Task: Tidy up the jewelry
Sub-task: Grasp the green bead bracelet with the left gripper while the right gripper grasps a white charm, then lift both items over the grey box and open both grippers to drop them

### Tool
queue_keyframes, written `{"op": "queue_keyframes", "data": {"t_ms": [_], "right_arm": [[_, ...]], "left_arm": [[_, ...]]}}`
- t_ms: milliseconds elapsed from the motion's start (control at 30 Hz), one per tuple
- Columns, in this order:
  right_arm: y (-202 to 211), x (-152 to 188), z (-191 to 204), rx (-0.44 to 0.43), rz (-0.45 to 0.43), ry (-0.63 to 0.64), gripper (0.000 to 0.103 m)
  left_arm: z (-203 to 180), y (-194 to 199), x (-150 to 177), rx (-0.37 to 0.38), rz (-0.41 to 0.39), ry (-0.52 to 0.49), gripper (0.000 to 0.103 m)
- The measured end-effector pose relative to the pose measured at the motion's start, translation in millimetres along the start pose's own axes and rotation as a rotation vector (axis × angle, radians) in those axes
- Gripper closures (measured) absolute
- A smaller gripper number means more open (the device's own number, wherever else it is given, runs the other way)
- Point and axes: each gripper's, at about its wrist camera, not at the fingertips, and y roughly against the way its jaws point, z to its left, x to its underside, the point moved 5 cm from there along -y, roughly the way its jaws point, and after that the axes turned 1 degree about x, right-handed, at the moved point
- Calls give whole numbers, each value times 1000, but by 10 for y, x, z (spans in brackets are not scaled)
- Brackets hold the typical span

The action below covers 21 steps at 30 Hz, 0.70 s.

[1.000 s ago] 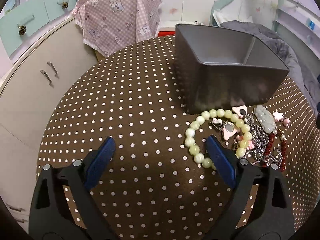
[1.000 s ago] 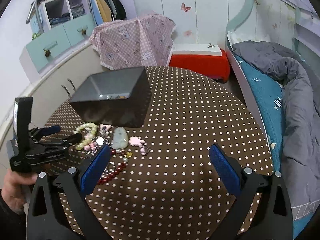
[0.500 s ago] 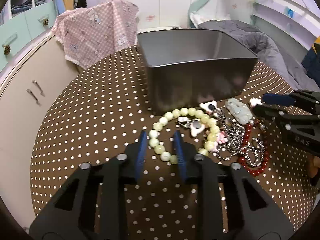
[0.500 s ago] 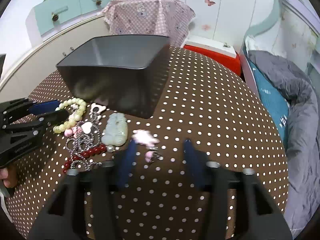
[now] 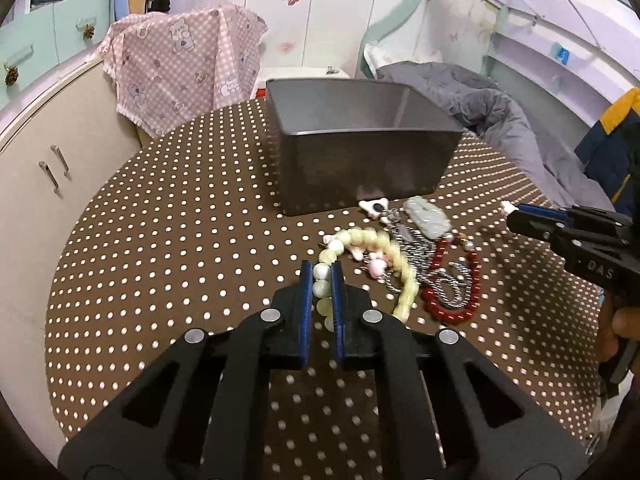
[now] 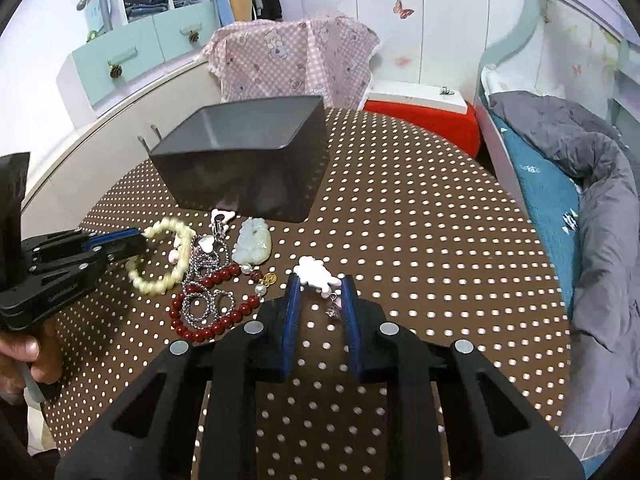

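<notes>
My left gripper (image 5: 321, 271) is shut on the pale green bead bracelet (image 5: 402, 266), which hangs blurred from the jaws; the right wrist view shows the bracelet (image 6: 182, 248) in that gripper (image 6: 138, 240). My right gripper (image 6: 319, 280) has its jaws around a white-pink charm (image 6: 316, 273), narrowly apart, touching it at both sides. A jade pendant (image 6: 253, 240), red bead bracelet (image 6: 216, 320) and silver chains (image 6: 204, 296) lie on the dotted brown tablecloth. A grey box (image 5: 360, 156) stands behind the jewelry.
The round table's edge (image 5: 60, 240) curves at the left, with a beige cabinet (image 5: 48, 152) beyond. A pink cloth-covered chair (image 5: 184, 72) stands at the back. A bed with a grey blanket (image 6: 592, 208) lies to the right.
Both grippers moved in to the jewelry pile and closed from wide open. The left one has taken hold of the green bracelet and pulled it; the right jaws have narrowed around the charm.
</notes>
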Motion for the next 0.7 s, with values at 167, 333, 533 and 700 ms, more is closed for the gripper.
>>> {"op": "queue_keyframes", "data": {"t_ms": [167, 333, 533, 700], "right_arm": [[160, -68, 7, -11, -37, 2, 84], [316, -172, 84, -22, -77, 16, 84], [553, -371, 169, -40, -134, 41, 84], [781, -606, 252, -51, -194, 76, 84]], "left_arm": [[25, 208, -83, 14, -45, 3, 94], [61, 472, -187, 20, -97, 4, 94], [103, 780, -370, 33, -167, 0, 94], [56, 1020, -603, 56, -232, -18, 94]]}}
